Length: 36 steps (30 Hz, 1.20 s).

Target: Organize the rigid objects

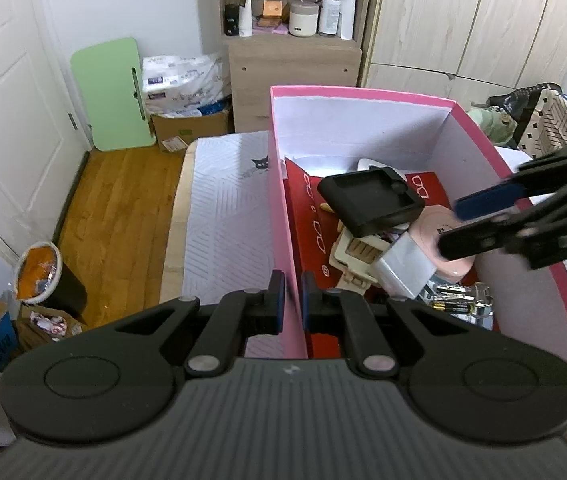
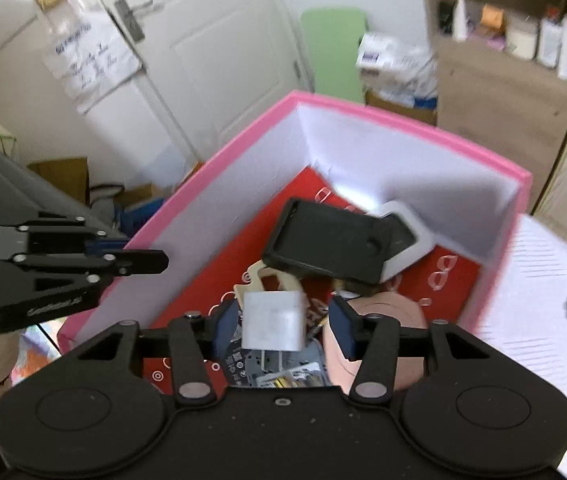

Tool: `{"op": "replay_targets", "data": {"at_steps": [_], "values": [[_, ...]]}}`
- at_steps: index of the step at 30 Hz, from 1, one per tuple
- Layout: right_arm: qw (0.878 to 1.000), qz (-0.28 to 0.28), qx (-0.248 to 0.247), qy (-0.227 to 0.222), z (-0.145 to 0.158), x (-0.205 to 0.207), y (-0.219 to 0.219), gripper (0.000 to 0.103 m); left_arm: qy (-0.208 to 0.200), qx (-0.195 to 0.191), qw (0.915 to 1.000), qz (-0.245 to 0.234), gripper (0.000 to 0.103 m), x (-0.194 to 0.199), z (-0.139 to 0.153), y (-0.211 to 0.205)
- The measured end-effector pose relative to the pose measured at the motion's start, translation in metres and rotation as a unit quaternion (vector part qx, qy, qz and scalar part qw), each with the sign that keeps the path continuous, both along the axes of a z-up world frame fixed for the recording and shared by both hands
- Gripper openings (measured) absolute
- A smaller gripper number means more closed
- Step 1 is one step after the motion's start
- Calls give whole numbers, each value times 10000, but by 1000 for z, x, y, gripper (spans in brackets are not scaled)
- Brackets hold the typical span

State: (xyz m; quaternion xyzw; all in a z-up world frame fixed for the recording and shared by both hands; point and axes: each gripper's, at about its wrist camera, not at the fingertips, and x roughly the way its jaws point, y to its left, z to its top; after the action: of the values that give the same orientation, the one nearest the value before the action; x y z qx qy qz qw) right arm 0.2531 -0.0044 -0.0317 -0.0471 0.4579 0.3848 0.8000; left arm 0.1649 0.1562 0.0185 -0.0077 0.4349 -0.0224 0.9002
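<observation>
A pink box [image 1: 363, 94] with white inner walls and a red floor stands on the bed. My left gripper [image 1: 292, 296] is shut on its near left wall [image 1: 283, 216]; it also shows in the right wrist view [image 2: 143, 258]. Inside lie a black tray [image 1: 371, 202], a white charger block [image 1: 403, 270], a pink round item [image 1: 439, 220], a cream wooden piece [image 1: 353, 250] and batteries [image 1: 453, 304]. My right gripper [image 2: 283, 318] is open over the box; the white charger block [image 2: 273, 324] hangs loose between its fingers, which do not touch it. The black tray [image 2: 331, 242] lies beyond.
The bed [image 1: 227, 216] has a white quilted cover. A wooden shelf unit [image 1: 295, 28] with bottles, a green board [image 1: 111, 94], a cardboard box [image 1: 191, 128] and a bin [image 1: 43, 276] stand on the wooden floor. A white door [image 2: 187, 60] is behind.
</observation>
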Motion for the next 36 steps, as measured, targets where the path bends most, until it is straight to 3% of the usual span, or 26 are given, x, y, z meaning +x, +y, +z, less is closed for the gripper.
{"op": "replay_targets", "data": {"at_steps": [5, 9, 13, 16, 19, 21, 23, 28, 33, 36], "values": [[9975, -382, 397, -452, 18, -21, -29, 56, -106, 233, 9996, 136, 8, -3, 4, -9], [9941, -515, 824, -485, 27, -37, -46, 56, -144, 204, 9995, 210, 9, -11, 15, -14], [9914, -631, 843, -772, 34, -55, -52, 56, -340, 378, 9983, 278, 9, -24, 26, -22], [9890, -671, 829, -1027, 41, -68, -53, 58, -390, 245, 9985, 303, 14, -33, 32, -23], [9864, -700, 927, -1166, 47, -82, -57, 61, -456, 297, 9978, 373, 26, -45, 39, -28], [9850, -721, 1003, -1202, 50, -88, -60, 61, -698, 654, 9943, 472, 48, -58, 45, -37], [9838, -771, 1106, -1182, 53, -91, -61, 61, -958, 925, 9900, 468, 63, -70, 50, -47], [9791, -990, 1088, -1402, 58, -102, -61, 62, -1169, 841, 9891, 290, 70, -90, 61, -62], [9773, -1128, 1101, -1417, 59, -117, -73, 63, -1056, 527, 9926, 269, 95, -102, 64, -70], [9760, -1257, 1050, -1434, 61, -129, -83, 64, -965, 310, 9936, 502, 100, -111, 63, -70]]}}
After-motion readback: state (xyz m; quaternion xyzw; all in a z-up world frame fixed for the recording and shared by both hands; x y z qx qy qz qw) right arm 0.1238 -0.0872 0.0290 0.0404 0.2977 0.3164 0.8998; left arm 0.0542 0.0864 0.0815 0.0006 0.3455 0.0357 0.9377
